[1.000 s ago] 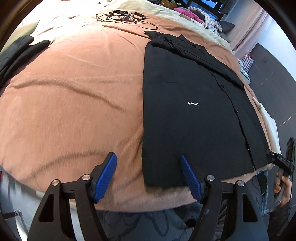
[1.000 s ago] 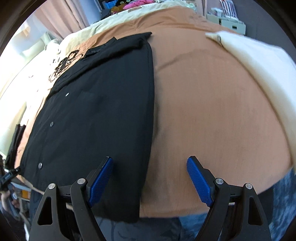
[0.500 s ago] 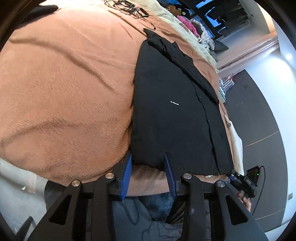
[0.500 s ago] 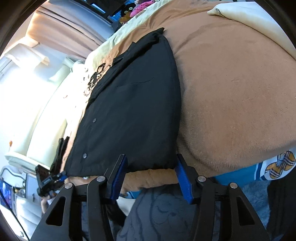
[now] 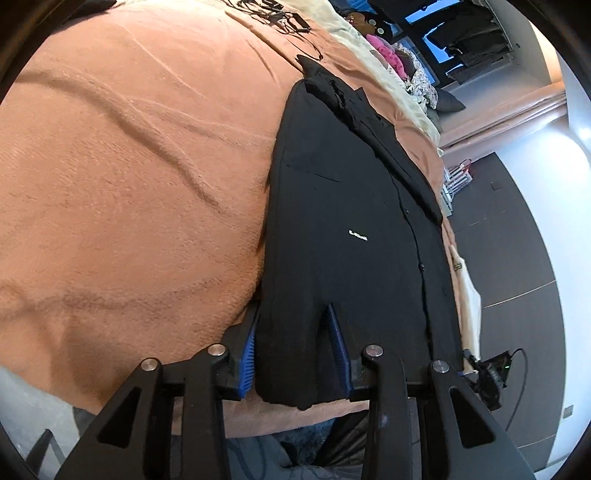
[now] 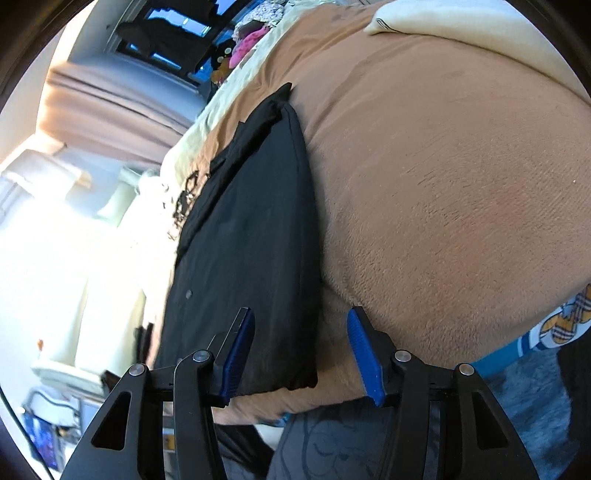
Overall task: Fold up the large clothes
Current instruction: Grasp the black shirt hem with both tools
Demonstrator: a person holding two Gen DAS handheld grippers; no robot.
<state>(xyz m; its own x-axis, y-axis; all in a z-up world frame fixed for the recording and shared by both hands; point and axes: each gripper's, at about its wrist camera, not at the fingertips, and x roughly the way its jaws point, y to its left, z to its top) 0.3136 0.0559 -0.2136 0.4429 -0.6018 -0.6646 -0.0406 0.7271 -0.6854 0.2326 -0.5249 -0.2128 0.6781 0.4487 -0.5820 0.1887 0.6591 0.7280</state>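
Observation:
A black button-up jacket (image 5: 351,206) lies flat on a brown blanket (image 5: 129,166), collar far, hem near. My left gripper (image 5: 293,314) is shut on the hem's left corner, and the cloth bunches up between the blue pads (image 5: 249,350). In the right wrist view the same jacket (image 6: 251,240) runs away from me on the left. My right gripper (image 6: 301,314) is closed over its near right corner, together with a bulge of the blanket (image 6: 443,184). The left pad sits on the black cloth and the right pad on the blanket fold.
Black cables (image 5: 273,18) lie on the blanket beyond the collar. Pink and patterned clothes (image 5: 388,51) are piled at the far end. A cream cloth (image 6: 461,22) lies at the back right. The bed edge runs just under both grippers, with dark floor (image 5: 517,240) beyond.
Both grippers have come down to the near hem, rolled, and narrowed from wide open. Each now has a hem corner between its pads.

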